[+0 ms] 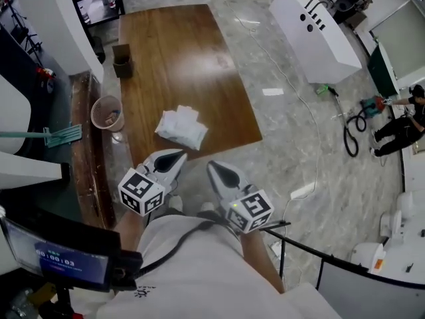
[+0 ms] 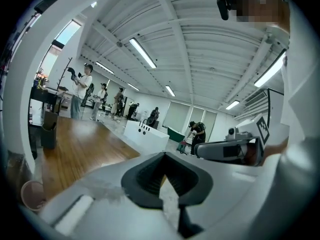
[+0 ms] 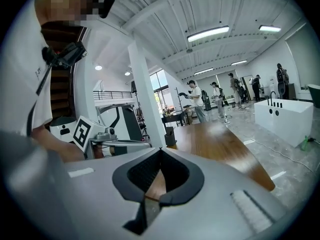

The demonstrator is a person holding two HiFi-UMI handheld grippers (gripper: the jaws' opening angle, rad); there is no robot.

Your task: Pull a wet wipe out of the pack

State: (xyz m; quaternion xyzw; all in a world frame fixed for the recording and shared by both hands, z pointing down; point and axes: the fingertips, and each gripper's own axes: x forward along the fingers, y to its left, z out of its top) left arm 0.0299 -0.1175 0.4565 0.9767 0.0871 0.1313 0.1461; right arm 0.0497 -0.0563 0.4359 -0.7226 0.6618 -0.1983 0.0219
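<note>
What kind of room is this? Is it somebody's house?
Not a house; probably a big workshop or lab hall: strip lights on a bare ceiling, a white machine casing and cables on the stone floor.

The glossy wooden desk [image 1: 179,65] is warm brown with a streaky grain. The soft wet wipe pack [image 1: 180,127] is white. The left hand-held gripper [image 1: 174,158] and the right hand-held gripper [image 1: 218,170] are pale grey with dark grey jaw linings and black-and-white square markers. The stone floor [image 1: 285,131] is grey, veined like marble. The round bin [image 1: 107,113] is dusty pink.
</note>
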